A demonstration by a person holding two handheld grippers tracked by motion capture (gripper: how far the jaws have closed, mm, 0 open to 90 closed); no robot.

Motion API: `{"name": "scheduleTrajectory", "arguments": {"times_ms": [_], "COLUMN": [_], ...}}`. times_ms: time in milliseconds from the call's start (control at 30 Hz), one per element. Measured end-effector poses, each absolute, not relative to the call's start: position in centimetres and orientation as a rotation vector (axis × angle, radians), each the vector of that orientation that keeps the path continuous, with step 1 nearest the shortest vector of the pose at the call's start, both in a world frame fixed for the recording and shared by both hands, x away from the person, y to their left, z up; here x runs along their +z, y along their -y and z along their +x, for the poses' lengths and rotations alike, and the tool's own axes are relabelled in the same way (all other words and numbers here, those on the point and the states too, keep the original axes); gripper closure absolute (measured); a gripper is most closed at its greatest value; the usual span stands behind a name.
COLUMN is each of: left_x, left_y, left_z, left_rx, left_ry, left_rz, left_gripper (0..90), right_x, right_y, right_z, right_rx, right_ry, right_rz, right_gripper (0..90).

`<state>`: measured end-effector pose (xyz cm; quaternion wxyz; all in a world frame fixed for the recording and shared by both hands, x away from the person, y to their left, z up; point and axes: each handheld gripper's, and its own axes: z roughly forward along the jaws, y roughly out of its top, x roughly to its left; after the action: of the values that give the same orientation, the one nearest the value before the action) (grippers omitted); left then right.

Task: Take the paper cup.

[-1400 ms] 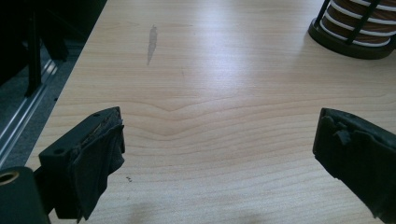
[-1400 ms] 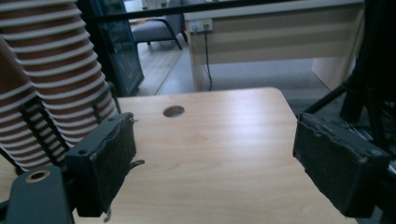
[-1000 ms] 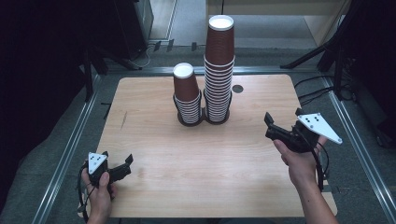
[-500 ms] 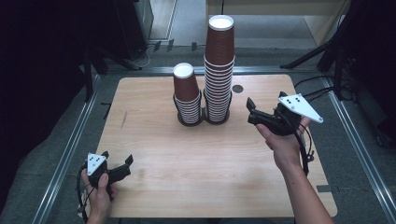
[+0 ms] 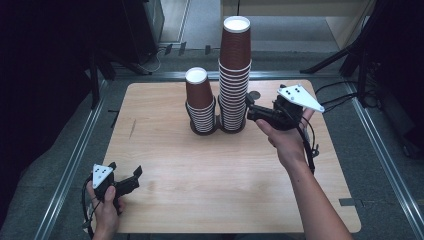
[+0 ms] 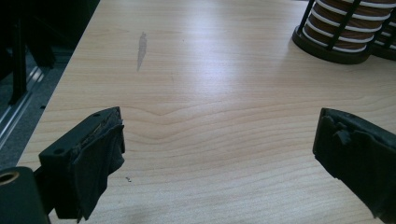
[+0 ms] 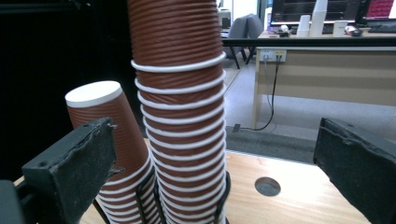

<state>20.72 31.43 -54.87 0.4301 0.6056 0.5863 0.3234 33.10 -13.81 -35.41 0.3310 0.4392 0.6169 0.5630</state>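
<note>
Right gripper (image 5: 251, 111) fingers spread wide, empty, just beside tall cup stack (image 5: 233, 75), stack ahead between them. Left gripper (image 5: 131, 178) fingers spread, idle over desk (image 5: 210, 175). Risk: off-centre pinch tips leaning stack onto short stack (image 5: 200, 102).

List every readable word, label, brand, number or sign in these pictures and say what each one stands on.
None can be read: the brown paper cups in the tall stack and the short stack are plain.
The screens in the far room of the right gripper view are too blurred to read.
</note>
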Motion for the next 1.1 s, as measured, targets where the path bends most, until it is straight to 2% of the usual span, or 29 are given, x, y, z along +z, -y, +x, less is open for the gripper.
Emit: {"name": "scheduleTrajectory", "arguments": {"times_ms": [800, 1100], "left_x": [-54.9, -54.9], "left_y": [-31.5, -31.5], "left_z": [20.7, 20.6], "left_rx": [0.797, 0.793], "left_ry": [-1.461, -1.458], "left_rz": [1.506, 1.507], "left_gripper": [2.3, 2.3], "right_x": [-32.6, -31.6], "right_y": [8.8, 7.3], "right_z": [37.1, 39.6], "right_rx": [1.437, 1.428], "right_ry": [-1.643, -1.636], "right_rz": [1.118, 1.160], "right_gripper": [0.0, 0.0]}}
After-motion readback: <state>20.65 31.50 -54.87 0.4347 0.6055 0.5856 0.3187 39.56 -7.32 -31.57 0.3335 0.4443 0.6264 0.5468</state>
